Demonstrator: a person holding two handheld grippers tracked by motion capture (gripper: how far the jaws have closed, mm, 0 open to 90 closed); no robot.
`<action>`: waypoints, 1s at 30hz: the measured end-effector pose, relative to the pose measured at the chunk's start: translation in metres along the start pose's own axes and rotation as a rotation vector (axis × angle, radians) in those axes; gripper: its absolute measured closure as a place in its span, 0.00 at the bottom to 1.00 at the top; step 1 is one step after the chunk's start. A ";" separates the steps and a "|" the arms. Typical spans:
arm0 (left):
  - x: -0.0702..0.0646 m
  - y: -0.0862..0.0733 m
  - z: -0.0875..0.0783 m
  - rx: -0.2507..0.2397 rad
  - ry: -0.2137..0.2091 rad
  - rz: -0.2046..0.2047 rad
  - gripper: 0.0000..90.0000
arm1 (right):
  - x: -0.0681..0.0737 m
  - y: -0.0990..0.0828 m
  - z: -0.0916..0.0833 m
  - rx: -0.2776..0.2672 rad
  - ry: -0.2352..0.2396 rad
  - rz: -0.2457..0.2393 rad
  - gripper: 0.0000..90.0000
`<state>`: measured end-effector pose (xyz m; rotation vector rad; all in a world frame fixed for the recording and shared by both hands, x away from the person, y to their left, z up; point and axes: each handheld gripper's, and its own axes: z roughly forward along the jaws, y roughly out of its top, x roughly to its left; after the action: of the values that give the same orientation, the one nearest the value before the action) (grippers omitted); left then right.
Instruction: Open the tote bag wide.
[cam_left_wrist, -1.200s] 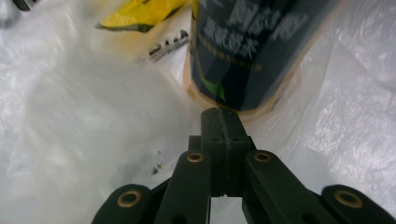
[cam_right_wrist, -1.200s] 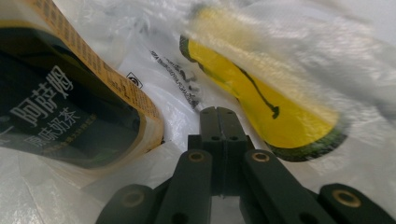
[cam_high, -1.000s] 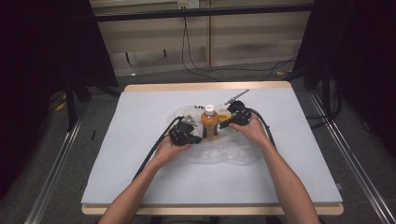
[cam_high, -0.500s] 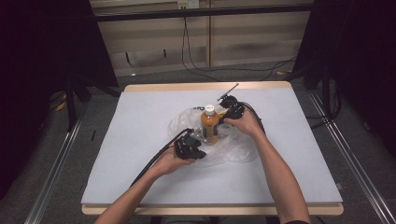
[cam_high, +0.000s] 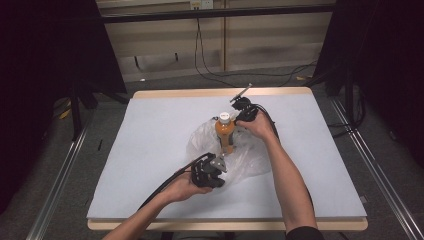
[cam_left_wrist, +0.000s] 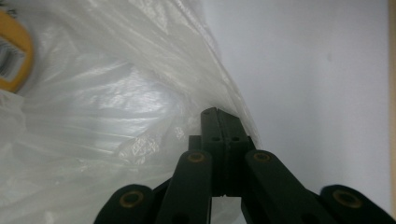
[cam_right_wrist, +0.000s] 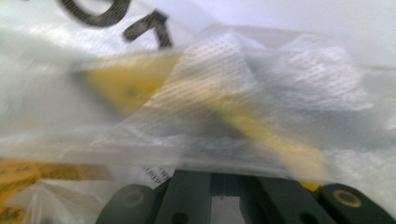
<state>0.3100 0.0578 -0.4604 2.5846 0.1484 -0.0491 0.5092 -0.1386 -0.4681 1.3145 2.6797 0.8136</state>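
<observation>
An orange bottle (cam_high: 226, 134) with a white cap stands upright inside a clear plastic bag (cam_high: 252, 156) at the middle of the white table (cam_high: 150, 150). My left gripper (cam_high: 221, 176) is at the bag's near edge. In the left gripper view its jaws (cam_left_wrist: 217, 116) are shut on a fold of the bag (cam_left_wrist: 116, 116), with the bottle (cam_left_wrist: 11, 60) at the upper left. My right gripper (cam_high: 237, 118) is at the bag's far side beside the bottle cap. In the right gripper view, blurred bag film (cam_right_wrist: 280, 79) drapes over its shut jaws (cam_right_wrist: 224, 179) and the bottle's yellow label (cam_right_wrist: 130, 88) shows through.
Black cables trail from both grippers across the table. The tabletop's wooden edge (cam_high: 225, 93) runs along the far side, with metal rails (cam_high: 370, 165) on the floor to the right. Cables lie on the floor beyond the table.
My left gripper has pulled the bag's near edge toward the person's side. My right gripper has shifted a little farther away, behind the bottle. The bag is stretched out between them.
</observation>
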 end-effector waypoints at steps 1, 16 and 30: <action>-0.003 -0.001 0.000 -0.001 -0.011 0.007 1.00 | -0.002 0.001 0.001 -0.007 -0.002 0.013 1.00; -0.019 -0.009 -0.001 -0.026 -0.070 0.020 1.00 | -0.012 0.017 0.006 -0.019 -0.121 0.034 1.00; -0.017 -0.014 -0.004 -0.051 -0.077 0.003 1.00 | -0.015 0.014 -0.002 -0.093 -0.095 0.048 1.00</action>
<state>0.2920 0.0698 -0.4631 2.5275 0.1159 -0.1411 0.5278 -0.1436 -0.4629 1.3654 2.5156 0.8466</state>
